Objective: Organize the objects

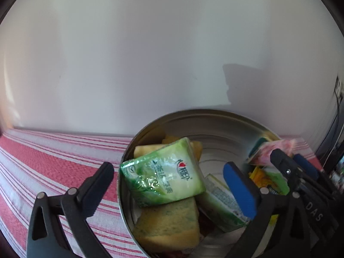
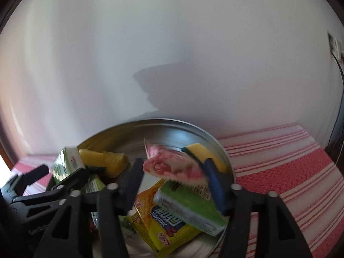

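Observation:
A round metal tin (image 1: 215,116) (image 2: 172,122) stands on a red and white striped cloth and holds several items. My left gripper (image 1: 172,179) is open, its fingers on either side of a green tissue pack (image 1: 163,177) that rests on a yellow-green sponge (image 1: 169,225). My right gripper (image 2: 174,175) is open over the tin, with a pink packet (image 2: 172,165) between its fingers; the view is blurred, so contact is unclear. Below it lie a green and white pack (image 2: 189,206) and a yellow snack packet (image 2: 159,221). The right gripper shows in the left wrist view (image 1: 290,163).
The striped cloth (image 1: 53,161) (image 2: 290,172) covers the surface on both sides of the tin. A white wall (image 1: 150,53) rises right behind it. Cables (image 2: 337,68) hang at the far right. Yellow sponges (image 2: 103,159) lie at the tin's back.

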The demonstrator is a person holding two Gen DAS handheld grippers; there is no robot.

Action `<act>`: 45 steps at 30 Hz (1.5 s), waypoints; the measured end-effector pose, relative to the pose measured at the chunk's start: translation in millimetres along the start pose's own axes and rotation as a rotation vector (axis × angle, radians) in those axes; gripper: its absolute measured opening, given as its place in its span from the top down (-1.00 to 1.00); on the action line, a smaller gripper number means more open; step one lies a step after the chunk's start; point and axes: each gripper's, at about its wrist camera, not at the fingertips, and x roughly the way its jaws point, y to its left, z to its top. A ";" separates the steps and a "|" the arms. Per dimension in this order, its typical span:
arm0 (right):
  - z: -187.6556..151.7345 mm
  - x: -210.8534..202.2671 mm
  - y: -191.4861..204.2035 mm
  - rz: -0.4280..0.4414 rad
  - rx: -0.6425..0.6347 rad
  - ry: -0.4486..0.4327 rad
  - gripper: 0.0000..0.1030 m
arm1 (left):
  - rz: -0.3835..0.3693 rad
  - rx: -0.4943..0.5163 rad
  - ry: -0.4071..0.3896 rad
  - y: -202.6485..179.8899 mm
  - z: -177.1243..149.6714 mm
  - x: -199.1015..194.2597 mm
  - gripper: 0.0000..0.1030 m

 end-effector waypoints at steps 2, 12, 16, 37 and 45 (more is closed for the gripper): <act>0.1 -3.7 -9.3 0.032 0.056 -0.011 -0.48 | -0.020 -0.016 0.021 0.1 0.4 2.9 -0.99; -3.3 -29.4 -26.3 0.018 0.140 -0.103 -0.58 | -0.003 0.054 -0.034 -12.2 -7.4 -19.7 -0.99; -3.3 -33.9 -22.9 -0.028 0.136 -0.129 -0.58 | 0.052 0.082 -0.111 -10.3 -13.7 -34.3 -1.00; -19.1 -68.8 8.5 -0.131 -0.055 -0.343 -0.66 | 0.150 0.092 -0.224 25.6 -46.5 -73.2 -1.00; -28.3 -89.7 11.7 -0.111 -0.038 -0.350 -0.72 | 0.142 0.096 -0.243 27.2 -54.9 -81.7 -1.00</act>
